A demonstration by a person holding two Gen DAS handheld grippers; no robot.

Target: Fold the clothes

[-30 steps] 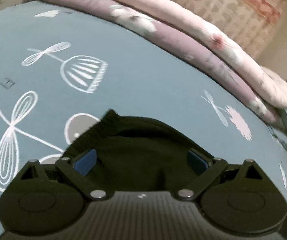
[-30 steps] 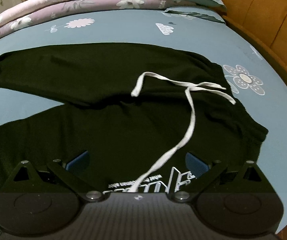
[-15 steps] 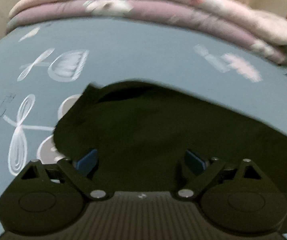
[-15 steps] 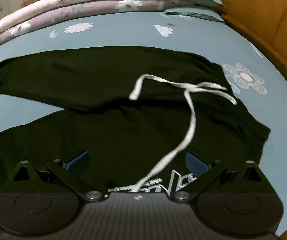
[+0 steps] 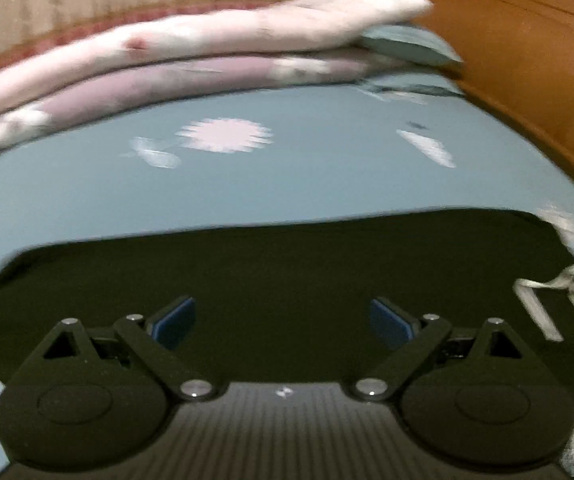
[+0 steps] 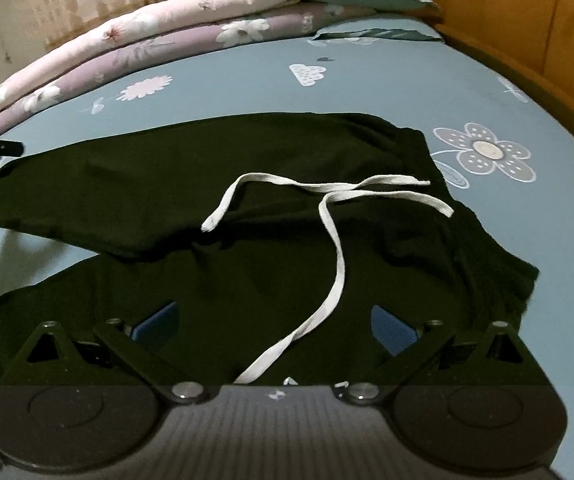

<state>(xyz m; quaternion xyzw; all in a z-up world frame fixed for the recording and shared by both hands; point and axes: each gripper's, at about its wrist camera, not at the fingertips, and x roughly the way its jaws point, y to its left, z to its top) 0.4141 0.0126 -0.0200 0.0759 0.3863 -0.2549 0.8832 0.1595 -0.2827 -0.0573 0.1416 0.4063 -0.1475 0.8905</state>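
Trousers: black drawstring trousers lie spread on the bed, just ahead of the right gripper, one leg folded across toward the far left.
Handling: I judge them soft, limp and light, so they will sag and drape from any pinch; nothing fragile here.
Where to grip: my pick is the waistband edge far right of the right gripper, or a cuff at the far left, since doubled hems give the pads more to bite.
Look: matte black knit, some white lettering peeking just above the right gripper's body, too cut off to read.
Drawstring: white flat drawstring loops loose over the cloth, its tail running down between the right gripper's fingers; it could snag.
Right gripper: fingers spread apart, holding nothing.
Left gripper: left gripper has pads apart too, empty, black fabric beneath it; view is blurred.
Bed: blue flower-print sheet under everything.
Beyond: folded pink and mauve quilts at the far edge.
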